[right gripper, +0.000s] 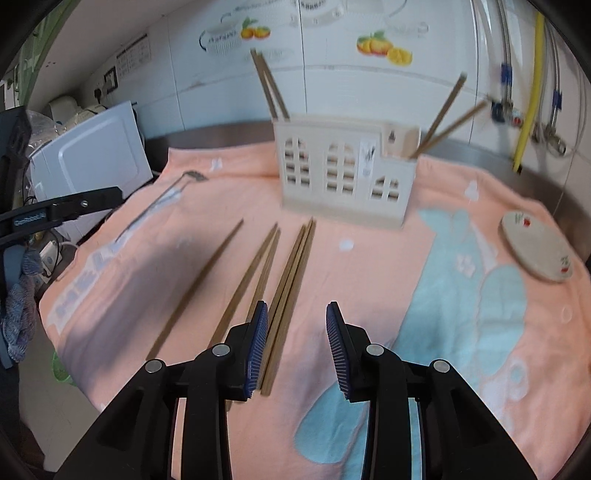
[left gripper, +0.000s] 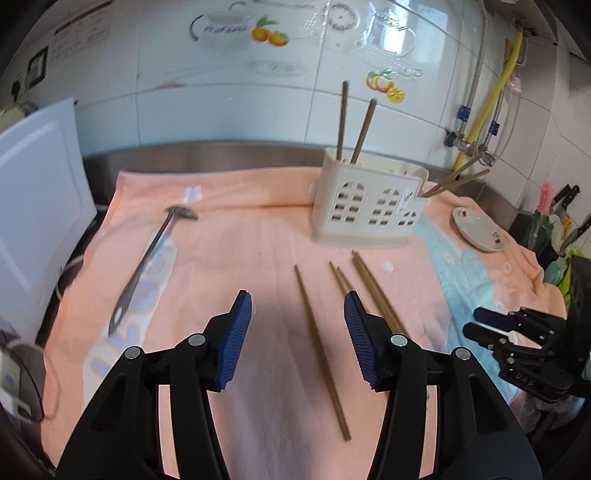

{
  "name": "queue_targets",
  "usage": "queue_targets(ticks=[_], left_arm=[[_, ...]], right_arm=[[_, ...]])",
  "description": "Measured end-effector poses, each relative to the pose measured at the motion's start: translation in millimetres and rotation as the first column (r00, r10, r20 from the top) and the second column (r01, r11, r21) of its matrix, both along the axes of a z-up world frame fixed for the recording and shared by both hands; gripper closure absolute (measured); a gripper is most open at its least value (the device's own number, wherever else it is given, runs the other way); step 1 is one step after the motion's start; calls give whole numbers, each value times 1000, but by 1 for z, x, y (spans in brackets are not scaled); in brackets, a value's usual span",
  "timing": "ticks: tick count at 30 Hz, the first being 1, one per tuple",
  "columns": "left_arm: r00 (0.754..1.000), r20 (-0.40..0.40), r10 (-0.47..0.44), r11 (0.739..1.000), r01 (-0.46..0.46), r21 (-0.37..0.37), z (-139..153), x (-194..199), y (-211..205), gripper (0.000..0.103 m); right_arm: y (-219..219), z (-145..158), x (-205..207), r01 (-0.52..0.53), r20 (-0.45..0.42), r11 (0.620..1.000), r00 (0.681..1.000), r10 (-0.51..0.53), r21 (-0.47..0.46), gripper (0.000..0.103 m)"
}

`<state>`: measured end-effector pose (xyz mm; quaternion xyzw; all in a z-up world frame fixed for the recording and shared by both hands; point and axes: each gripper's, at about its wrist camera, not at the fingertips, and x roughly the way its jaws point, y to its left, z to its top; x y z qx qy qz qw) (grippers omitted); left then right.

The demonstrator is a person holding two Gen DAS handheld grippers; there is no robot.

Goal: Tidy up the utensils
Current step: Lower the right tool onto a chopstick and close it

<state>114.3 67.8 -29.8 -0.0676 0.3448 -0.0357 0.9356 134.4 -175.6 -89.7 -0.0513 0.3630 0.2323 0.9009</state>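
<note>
Left wrist view shows the left claw with its blue pads spread apart above a peach towel that covers the bench, and nothing is pinched between them. A single chopstick lies on the towel in the gap between the pads, untouched. Just to its right lie a pair of chopsticks and then a second pair, partly hidden behind the right pad. A metal ladle lies well to the left on the towel. A cream utensil holder stands upright at the back, with two chopsticks rising from its left compartment and two leaning out of its right end. A small plate rests to the right of the holder. At the right edge, the right claw hangs over the towel. In the right wrist view its pads stand apart with nothing gripped; the second pair runs just beside the left pad, and whether it touches is unclear. White tiles with fruit stickers form the wall behind.
</note>
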Motion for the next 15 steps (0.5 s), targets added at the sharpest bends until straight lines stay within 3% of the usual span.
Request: queue_targets(ticks=[6,15], left_arm=[[999,-24,21,1000,-21,-8,-16,-12,4,51],[998,-36,51,998,-52,-28,-27,-22,16,51]], right_arm=[[7,-30,8,10,-72,1000,997,-9,12,73],[16,-51,23,16,-114,1000,993,-18,-15,80]])
